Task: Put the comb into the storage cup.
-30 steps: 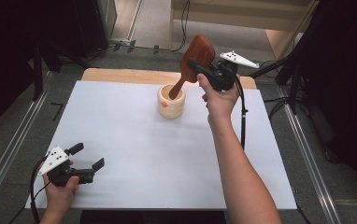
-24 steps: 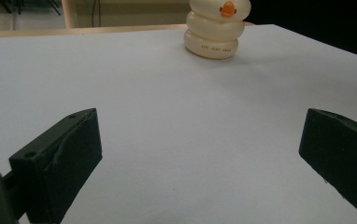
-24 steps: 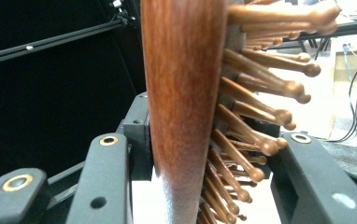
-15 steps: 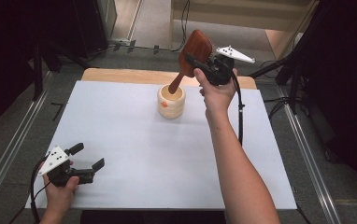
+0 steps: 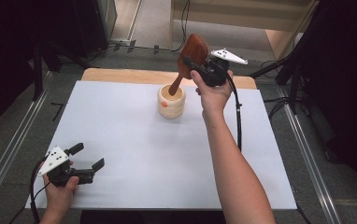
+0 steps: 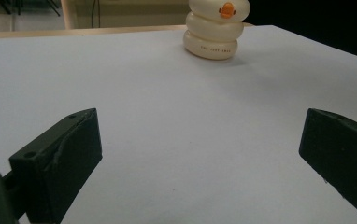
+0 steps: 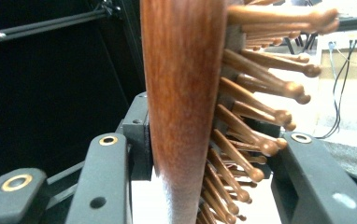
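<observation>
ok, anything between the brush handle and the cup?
Nothing visible. The right gripper holds the brush by its head, and the handle tip already sits inside the cup mouth.

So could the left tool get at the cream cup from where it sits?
Probably yes: the left tool is open, and bare tabletop lies between it and the cup, though the brush stands in it.

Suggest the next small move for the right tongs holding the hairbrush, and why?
Probably keep lowering. The right tongs are shut on the wooden hairbrush, whose handle tip already sits inside the cream cup at a tilt. Ease it down before releasing. The left tongs rest open, well away.
</observation>
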### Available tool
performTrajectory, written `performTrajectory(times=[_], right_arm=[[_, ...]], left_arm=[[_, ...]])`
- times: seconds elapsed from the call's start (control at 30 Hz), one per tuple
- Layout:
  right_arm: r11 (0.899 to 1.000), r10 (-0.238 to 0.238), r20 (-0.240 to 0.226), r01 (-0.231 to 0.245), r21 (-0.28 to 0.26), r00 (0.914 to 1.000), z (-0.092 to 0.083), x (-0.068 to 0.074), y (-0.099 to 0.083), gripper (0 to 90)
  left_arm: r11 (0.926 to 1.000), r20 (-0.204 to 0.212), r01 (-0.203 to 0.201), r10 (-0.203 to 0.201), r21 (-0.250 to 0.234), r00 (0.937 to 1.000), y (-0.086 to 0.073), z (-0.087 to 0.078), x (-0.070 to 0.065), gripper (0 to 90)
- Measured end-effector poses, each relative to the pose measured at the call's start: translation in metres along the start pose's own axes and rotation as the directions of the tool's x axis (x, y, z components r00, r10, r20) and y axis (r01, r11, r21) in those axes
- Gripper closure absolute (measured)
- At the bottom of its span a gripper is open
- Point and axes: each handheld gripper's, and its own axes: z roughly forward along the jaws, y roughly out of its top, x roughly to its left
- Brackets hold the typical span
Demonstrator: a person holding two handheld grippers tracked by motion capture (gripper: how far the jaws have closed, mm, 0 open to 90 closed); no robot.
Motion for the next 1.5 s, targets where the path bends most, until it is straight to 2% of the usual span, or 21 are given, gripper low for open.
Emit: performTrajectory(times=[0.2,0.5,0.83,1.2,1.27,1.37,1.43,1.47,1.5], right_arm=[[1.000,-0.002,0.000,0.002,0.015,1.0000,0.007,-0.002,-0.009,52.7],[0.998,0.014,0.028,-0.016,0.064,0.9995,0.020,-0.005,-0.033,52.6],[0.995,0.047,0.032,-0.050,0.092,0.9984,0.032,-0.004,-0.056,52.4],[0.988,0.109,0.042,-0.113,0.104,0.9931,0.039,-0.008,-0.075,52.3],[0.987,0.122,0.042,-0.125,0.098,0.9917,0.039,-0.008,-0.076,52.3],[0.981,0.175,0.039,-0.177,0.076,0.9838,0.040,-0.012,-0.081,52.0],[0.980,0.185,0.043,-0.187,0.070,0.9819,0.040,-0.013,-0.083,51.8],[0.974,0.214,0.050,-0.217,0.064,0.9755,0.039,-0.015,-0.085,51.1],[0.972,0.225,0.056,-0.228,0.061,0.9727,0.038,-0.017,-0.086,50.7]], left_arm=[[1.0000,0.001,0.002,-0.002,-0.002,1.0000,0.000,0.000,0.000,0.0],[1.0000,0.003,0.000,0.000,-0.001,1.0000,0.000,0.000,0.000,0.0],[1.0000,0.005,0.002,-0.002,-0.005,1.0000,0.000,0.000,0.000,0.0],[1.0000,0.003,0.000,0.000,-0.005,1.0000,0.000,0.000,0.000,0.0],[1.0000,0.003,-0.001,0.001,-0.005,1.0000,0.000,0.000,0.000,0.0],[1.0000,0.002,-0.005,0.005,-0.003,1.0000,0.000,0.000,0.000,0.0],[1.0000,0.002,-0.004,0.004,-0.004,1.0000,0.000,0.000,0.000,0.0],[1.0000,0.001,-0.004,0.004,-0.003,1.0000,0.000,0.000,0.000,0.0],[1.0000,0.001,-0.004,0.004,-0.004,1.0000,0.000,0.000,0.000,0.0]])
